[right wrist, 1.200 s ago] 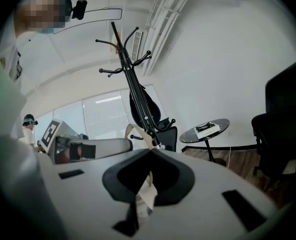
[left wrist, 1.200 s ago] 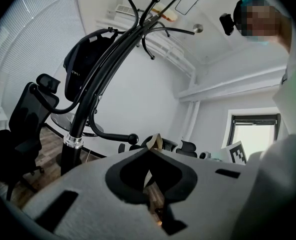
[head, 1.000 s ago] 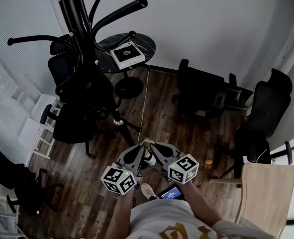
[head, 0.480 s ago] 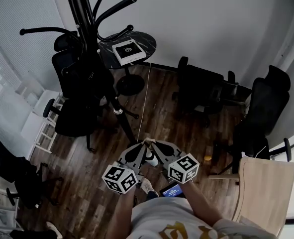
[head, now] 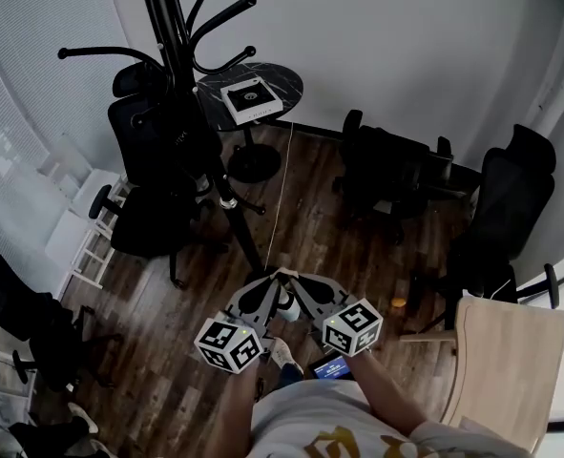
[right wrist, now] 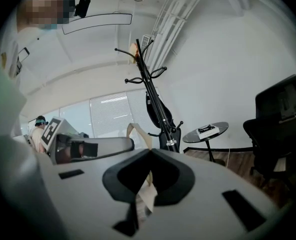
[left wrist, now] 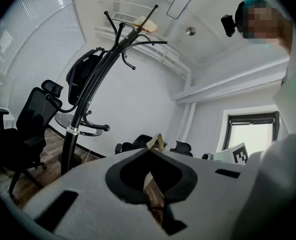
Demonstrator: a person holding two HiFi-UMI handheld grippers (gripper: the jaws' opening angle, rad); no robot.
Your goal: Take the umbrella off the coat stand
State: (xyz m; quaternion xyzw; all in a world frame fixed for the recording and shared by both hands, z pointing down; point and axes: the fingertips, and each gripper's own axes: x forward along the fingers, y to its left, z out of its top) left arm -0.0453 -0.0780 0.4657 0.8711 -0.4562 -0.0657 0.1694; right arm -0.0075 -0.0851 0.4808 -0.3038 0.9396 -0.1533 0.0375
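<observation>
Left gripper (head: 274, 280) and right gripper (head: 294, 279): jaws closed, tips meeting above the dark wood floor (head: 329, 256). Beyond them, the umbrella (right wrist: 154, 108) hangs on the coat stand (head: 181, 74), beside a round counter (head: 283, 82). Office chairs (head: 386, 175) stand along the white wall (head: 406, 46).

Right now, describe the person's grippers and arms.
The left gripper and right gripper are grey, flat, fan-shaped, with beige jaw tips; each carries a white cube with black square markers. Forearms are bare below a light shirt with gold print.
</observation>
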